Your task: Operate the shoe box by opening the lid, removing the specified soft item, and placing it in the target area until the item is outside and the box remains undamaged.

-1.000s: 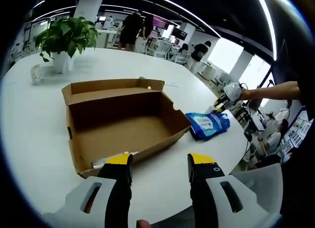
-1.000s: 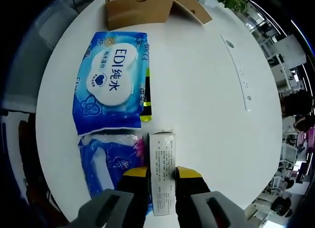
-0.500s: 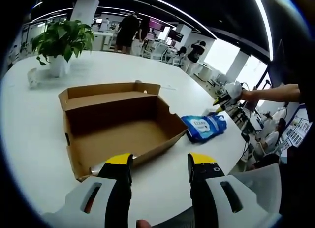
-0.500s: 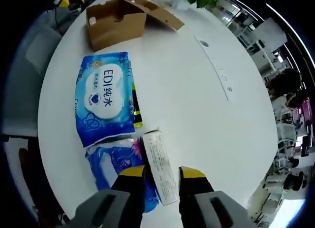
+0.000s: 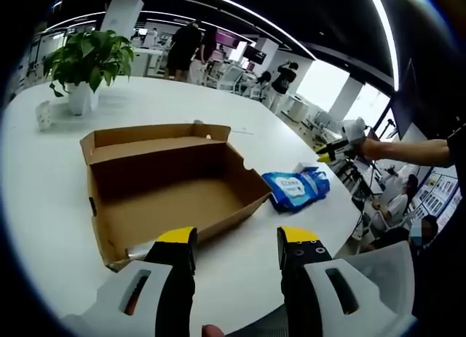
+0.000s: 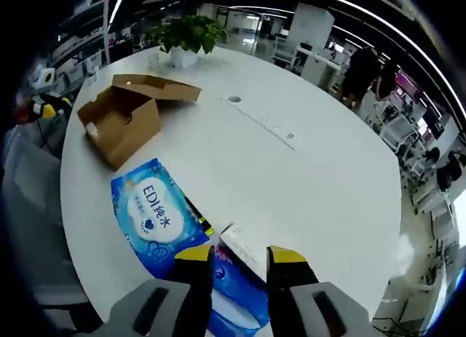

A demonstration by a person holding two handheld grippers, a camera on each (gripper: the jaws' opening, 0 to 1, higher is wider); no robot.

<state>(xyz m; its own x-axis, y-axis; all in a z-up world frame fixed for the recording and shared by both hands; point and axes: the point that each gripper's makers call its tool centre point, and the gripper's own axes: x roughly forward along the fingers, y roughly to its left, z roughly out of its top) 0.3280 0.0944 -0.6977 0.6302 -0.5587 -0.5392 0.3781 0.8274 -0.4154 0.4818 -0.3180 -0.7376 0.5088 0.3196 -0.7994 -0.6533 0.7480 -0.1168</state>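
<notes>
An open brown shoe box sits on the round white table, its lid folded back and its inside looking bare. Below it my left gripper stands open with nothing between its fingers. To the box's right lies a blue soft wipes pack, and above that a person's arm holds my right gripper. In the right gripper view the blue wipes pack lies flat beside a small white carton and a second blue pack. My right gripper hovers open over them. The shoe box is at far left.
A potted plant and a small white object stand at the table's far left. A grey cable strip crosses the table's middle. The table edge is close to the packs. People and desks fill the room behind.
My right gripper has let go of the white carton, which now lies on the table, and has lifted and tilted up. The left gripper's camera shifted only slightly.
</notes>
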